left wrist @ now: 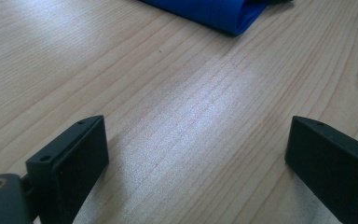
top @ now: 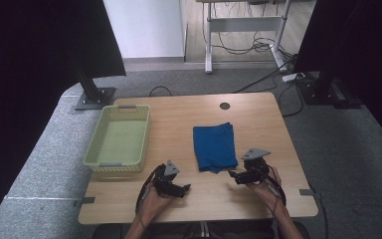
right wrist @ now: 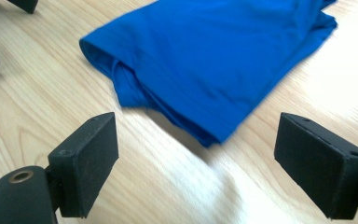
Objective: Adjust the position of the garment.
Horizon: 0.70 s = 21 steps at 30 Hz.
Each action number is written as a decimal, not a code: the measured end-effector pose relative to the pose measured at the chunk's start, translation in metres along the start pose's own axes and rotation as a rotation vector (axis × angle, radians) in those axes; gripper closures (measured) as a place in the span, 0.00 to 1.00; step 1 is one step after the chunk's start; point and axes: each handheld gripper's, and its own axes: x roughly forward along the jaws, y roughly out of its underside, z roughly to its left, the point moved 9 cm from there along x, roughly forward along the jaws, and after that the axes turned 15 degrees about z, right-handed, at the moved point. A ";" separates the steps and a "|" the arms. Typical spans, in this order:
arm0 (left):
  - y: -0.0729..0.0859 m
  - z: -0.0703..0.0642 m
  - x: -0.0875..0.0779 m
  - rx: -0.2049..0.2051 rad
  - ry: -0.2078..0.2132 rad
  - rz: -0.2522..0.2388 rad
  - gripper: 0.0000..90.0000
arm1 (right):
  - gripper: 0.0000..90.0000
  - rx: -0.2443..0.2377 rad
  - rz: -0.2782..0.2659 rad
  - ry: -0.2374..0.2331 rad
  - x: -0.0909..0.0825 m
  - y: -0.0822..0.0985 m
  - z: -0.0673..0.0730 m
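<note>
A folded blue cloth [top: 215,147] lies on the wooden table [top: 179,119], right of the middle. In the right gripper view the blue cloth [right wrist: 214,60] spreads just beyond my jaws, its near corner between them but untouched. My right gripper [top: 233,175] stands open at the cloth's near right corner, pointing left. Left of it, my left gripper [top: 185,188] is open near the front edge, with bare wood between its jaws [left wrist: 196,154]. A corner of the cloth [left wrist: 214,14] shows at the top of the left gripper view.
A pale green plastic basket [top: 120,139], with nothing in it, stands on the left part of the table. A dark round cable hole [top: 224,105] sits near the far edge. Black stands and cables are on the grey floor beyond the table.
</note>
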 end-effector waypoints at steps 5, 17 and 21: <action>0.002 0.000 -0.001 0.013 0.008 0.002 0.05 | 0.15 0.029 -0.010 0.008 -0.007 0.016 -0.009; 0.003 0.001 -0.001 0.008 0.007 0.001 0.05 | 0.15 0.080 -0.003 0.044 -0.011 0.051 -0.028; 0.003 0.001 -0.002 0.009 0.007 0.001 0.06 | 0.14 0.097 0.024 0.042 -0.006 0.064 -0.032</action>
